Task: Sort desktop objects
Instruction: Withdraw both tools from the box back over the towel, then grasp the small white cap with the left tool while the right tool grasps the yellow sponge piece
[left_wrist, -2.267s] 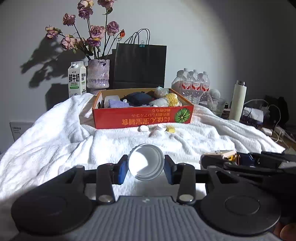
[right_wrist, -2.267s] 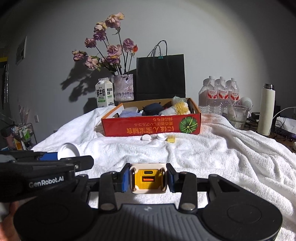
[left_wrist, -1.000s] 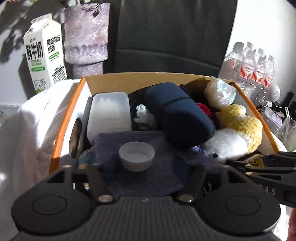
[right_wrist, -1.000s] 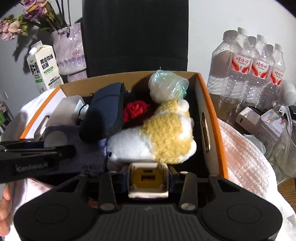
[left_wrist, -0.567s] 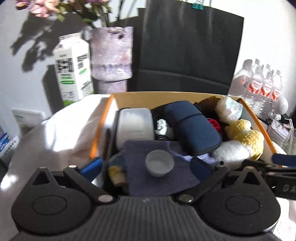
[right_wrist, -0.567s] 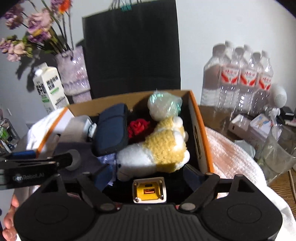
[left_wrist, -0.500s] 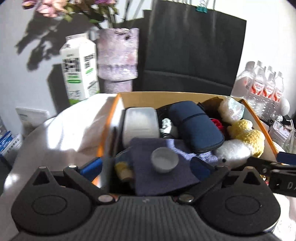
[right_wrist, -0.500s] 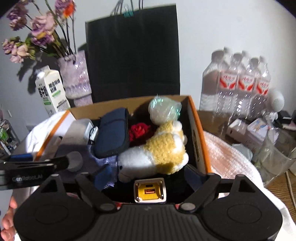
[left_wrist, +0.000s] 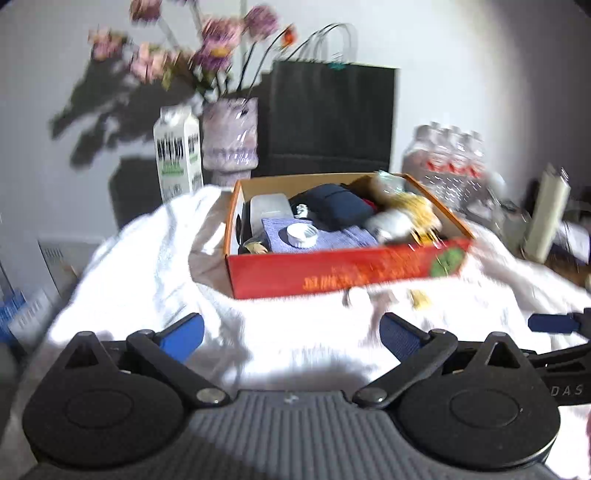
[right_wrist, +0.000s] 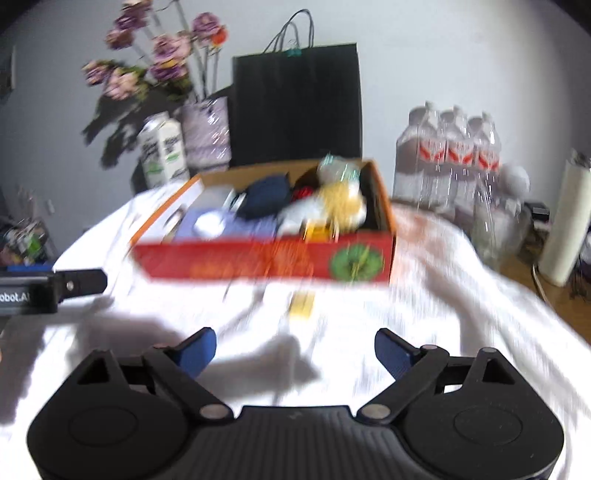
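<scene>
2 empty grippers; red box (left_wrist: 347, 271) long axis lies left-right.

Red box (left_wrist: 343, 271) with orange lettering and a green round print, tan inside, on a plain white towel (left_wrist: 147, 280). Inside: white cap (left_wrist: 297, 235) on a lavender cloth (left_wrist: 332, 238), navy pouch (left_wrist: 332, 208), yellow-and-white plush (right_wrist: 332, 208). Behind: black bag (left_wrist: 332, 118), white carton (left_wrist: 178, 153) with green and black print, pinkish-purple flowers (right_wrist: 162, 62), red-labelled clear bottles (right_wrist: 448, 162).
</scene>
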